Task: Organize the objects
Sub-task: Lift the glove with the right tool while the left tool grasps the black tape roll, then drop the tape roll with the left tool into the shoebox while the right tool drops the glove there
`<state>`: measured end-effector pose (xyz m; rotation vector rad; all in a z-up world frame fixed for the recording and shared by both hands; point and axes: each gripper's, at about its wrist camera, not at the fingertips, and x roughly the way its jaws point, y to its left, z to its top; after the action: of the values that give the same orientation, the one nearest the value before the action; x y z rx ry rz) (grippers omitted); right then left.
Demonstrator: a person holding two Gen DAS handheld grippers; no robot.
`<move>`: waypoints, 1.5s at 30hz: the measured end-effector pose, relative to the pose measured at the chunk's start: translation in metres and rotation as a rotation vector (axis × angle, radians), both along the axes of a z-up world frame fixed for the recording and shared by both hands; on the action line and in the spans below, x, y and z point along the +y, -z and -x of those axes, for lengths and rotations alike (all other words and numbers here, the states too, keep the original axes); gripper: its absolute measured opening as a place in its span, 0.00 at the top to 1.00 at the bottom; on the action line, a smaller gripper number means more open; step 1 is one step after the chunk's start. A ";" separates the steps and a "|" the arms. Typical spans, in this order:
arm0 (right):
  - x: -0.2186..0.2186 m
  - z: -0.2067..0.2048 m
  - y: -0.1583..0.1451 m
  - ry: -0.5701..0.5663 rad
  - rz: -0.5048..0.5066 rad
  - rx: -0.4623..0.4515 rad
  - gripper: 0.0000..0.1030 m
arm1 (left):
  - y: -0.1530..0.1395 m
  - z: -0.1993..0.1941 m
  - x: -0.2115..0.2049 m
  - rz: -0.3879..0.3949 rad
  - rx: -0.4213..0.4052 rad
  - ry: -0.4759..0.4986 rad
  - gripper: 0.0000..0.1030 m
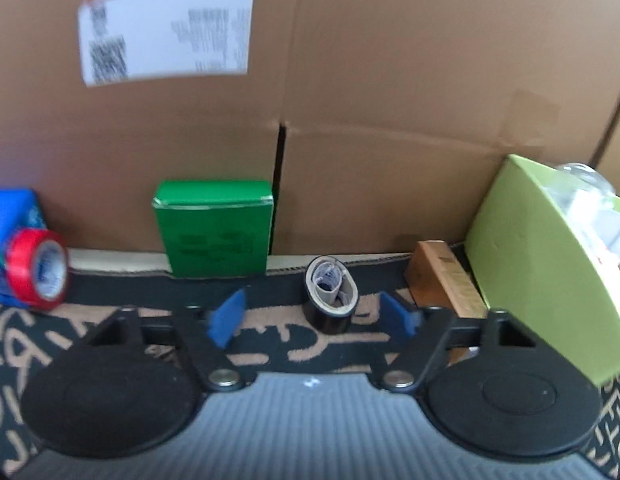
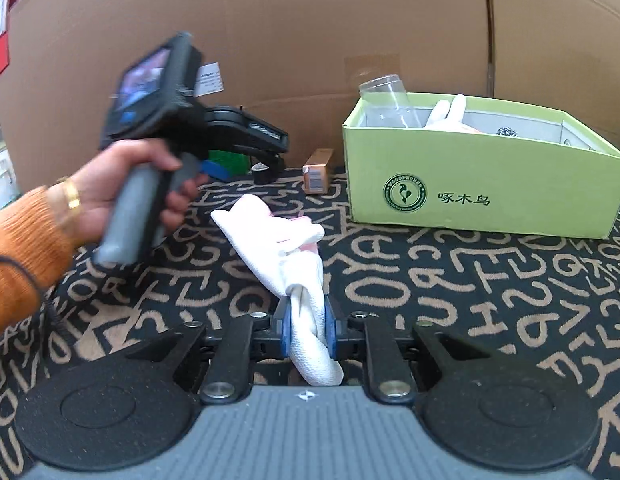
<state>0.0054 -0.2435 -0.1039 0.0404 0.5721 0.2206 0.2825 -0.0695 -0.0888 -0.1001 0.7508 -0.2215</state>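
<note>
Along the big brown cardboard wall [image 1: 350,80] stand, left to right, a red tape roll [image 1: 36,274], a green carton [image 1: 214,232], a black tape roll [image 1: 330,300], a small brown cardboard box [image 1: 442,276] and an open lime-green shoebox [image 2: 470,184] holding a clear plastic bottle [image 2: 390,100]; a white cloth glove [image 2: 286,248] lies before them.

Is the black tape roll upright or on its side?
Upright: the black tape roll stands on end on the mat, its open core facing up, between the open left tongs.

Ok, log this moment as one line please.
left gripper: open, facing black tape roll | right gripper: shut on white glove | light green box: open, unreached
</note>
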 end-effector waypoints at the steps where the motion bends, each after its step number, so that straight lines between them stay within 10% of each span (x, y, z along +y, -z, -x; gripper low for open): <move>1: 0.001 -0.001 0.000 -0.006 -0.003 0.002 0.82 | 0.001 0.000 -0.001 -0.017 -0.020 0.001 0.60; 12: 0.000 0.020 -0.001 -0.057 -0.045 0.028 0.79 | -0.001 0.101 0.041 0.023 0.008 0.248 0.72; 15: 0.004 0.026 -0.003 -0.060 -0.052 0.024 0.63 | -0.004 0.131 0.051 0.037 0.017 0.302 0.69; 17: 0.005 0.029 -0.006 -0.045 -0.046 0.006 0.47 | -0.009 0.142 0.051 0.013 -0.010 0.308 0.63; 25: 0.008 0.036 -0.014 -0.041 -0.036 -0.037 0.34 | -0.019 0.144 0.027 -0.087 -0.088 0.278 0.40; 33: 0.022 0.009 -0.005 -0.041 -0.017 -0.014 0.29 | -0.004 0.124 0.023 -0.095 -0.048 0.218 0.47; 36: 0.021 -0.002 -0.001 -0.035 -0.050 0.044 0.39 | -0.003 0.128 0.021 -0.122 -0.059 0.235 0.51; 38: 0.020 -0.001 -0.002 -0.061 -0.083 0.036 0.68 | -0.003 0.128 0.020 -0.122 -0.059 0.235 0.53; 40: 0.021 0.001 -0.001 -0.072 -0.100 0.043 0.74 | -0.004 0.129 0.019 -0.120 -0.060 0.244 0.70; 45: 0.017 0.014 -0.009 -0.061 -0.119 0.004 0.82 | -0.008 0.137 0.015 -0.095 -0.044 0.268 0.72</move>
<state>-0.0089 -0.2264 -0.0944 0.1390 0.5641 0.3141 0.1450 -0.0544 -0.0806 0.0959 0.7291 -0.4406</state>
